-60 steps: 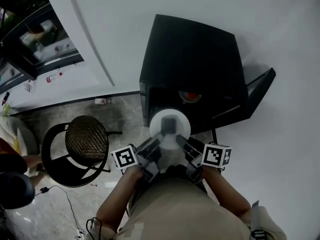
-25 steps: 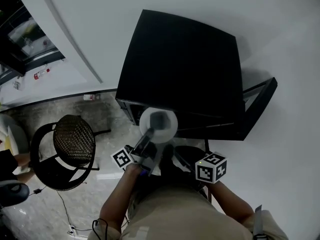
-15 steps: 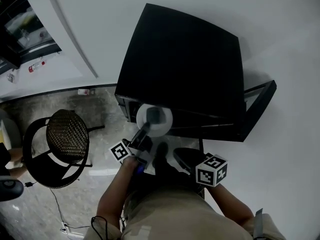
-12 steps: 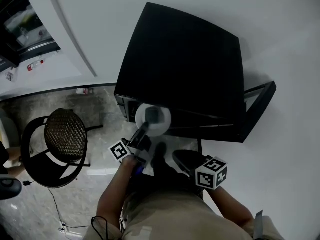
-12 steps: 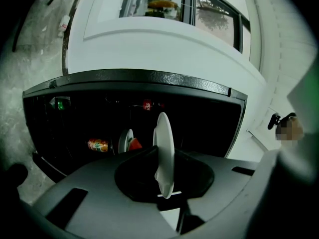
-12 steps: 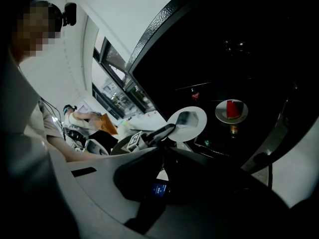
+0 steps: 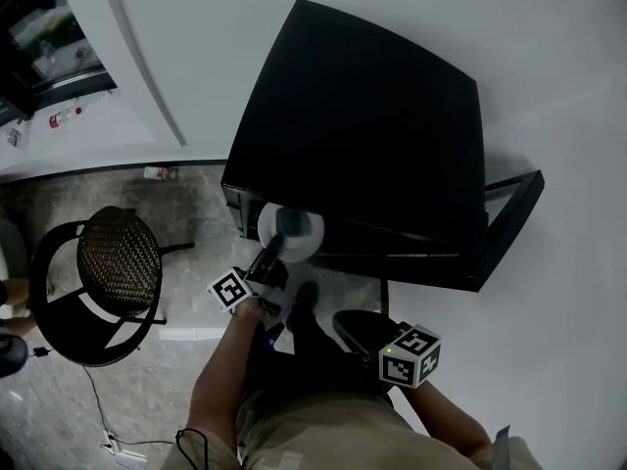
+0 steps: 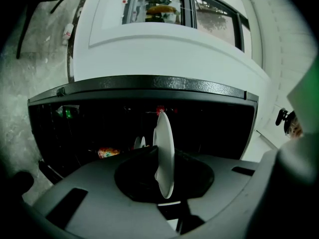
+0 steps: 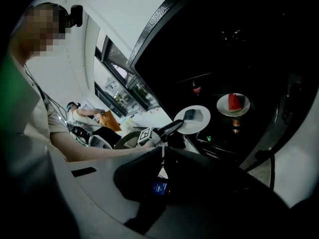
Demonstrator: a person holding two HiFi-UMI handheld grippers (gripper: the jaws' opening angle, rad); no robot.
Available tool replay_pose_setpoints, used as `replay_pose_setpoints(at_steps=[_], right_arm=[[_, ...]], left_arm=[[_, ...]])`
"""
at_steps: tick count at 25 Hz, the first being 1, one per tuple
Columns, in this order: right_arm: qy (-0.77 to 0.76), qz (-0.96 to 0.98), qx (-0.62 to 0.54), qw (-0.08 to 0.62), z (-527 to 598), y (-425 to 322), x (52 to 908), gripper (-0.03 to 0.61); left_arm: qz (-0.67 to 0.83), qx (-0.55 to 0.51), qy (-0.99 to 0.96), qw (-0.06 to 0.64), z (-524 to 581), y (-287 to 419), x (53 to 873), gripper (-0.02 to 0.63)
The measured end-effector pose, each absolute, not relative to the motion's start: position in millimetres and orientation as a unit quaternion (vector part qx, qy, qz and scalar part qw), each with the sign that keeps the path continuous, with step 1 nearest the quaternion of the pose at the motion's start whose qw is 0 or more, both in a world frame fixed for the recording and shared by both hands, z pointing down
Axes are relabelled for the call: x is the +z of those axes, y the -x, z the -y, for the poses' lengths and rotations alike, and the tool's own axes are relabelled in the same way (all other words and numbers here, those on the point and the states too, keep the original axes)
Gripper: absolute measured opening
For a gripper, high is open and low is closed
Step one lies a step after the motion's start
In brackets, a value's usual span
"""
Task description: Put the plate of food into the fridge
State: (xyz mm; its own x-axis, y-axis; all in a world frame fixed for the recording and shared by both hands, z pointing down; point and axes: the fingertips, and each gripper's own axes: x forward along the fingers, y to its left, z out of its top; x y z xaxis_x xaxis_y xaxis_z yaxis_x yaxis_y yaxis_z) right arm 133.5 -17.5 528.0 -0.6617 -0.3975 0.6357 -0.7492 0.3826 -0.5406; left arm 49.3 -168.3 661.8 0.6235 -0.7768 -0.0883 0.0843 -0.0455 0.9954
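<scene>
Now only the left gripper (image 7: 272,255) jaws clamp the plate (image 7: 298,229), lower, at the fridge (image 7: 372,135) mouth; the right gripper (image 9: 162,151) is off it, jaws together.

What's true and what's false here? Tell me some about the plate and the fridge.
1. The left hand-held gripper holds a white plate by its edge. True.
2. The right hand-held gripper holds a cup. False: its jaws are together with nothing between them.
3. The fridge has its door closed. False: it stands open.
4. A second plate with red food sits inside the fridge. True.
</scene>
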Motion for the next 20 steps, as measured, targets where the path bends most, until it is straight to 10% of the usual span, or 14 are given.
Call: replay_pose_setpoints(at_steps=[20], right_arm=[[-0.37,0.797,0.43,0.208,10.2,-147.0,538.4,0.029]], left_arm=[[0.316,-0.32,-0.633,0.63,185.3,-58.3,704.6,0.054]])
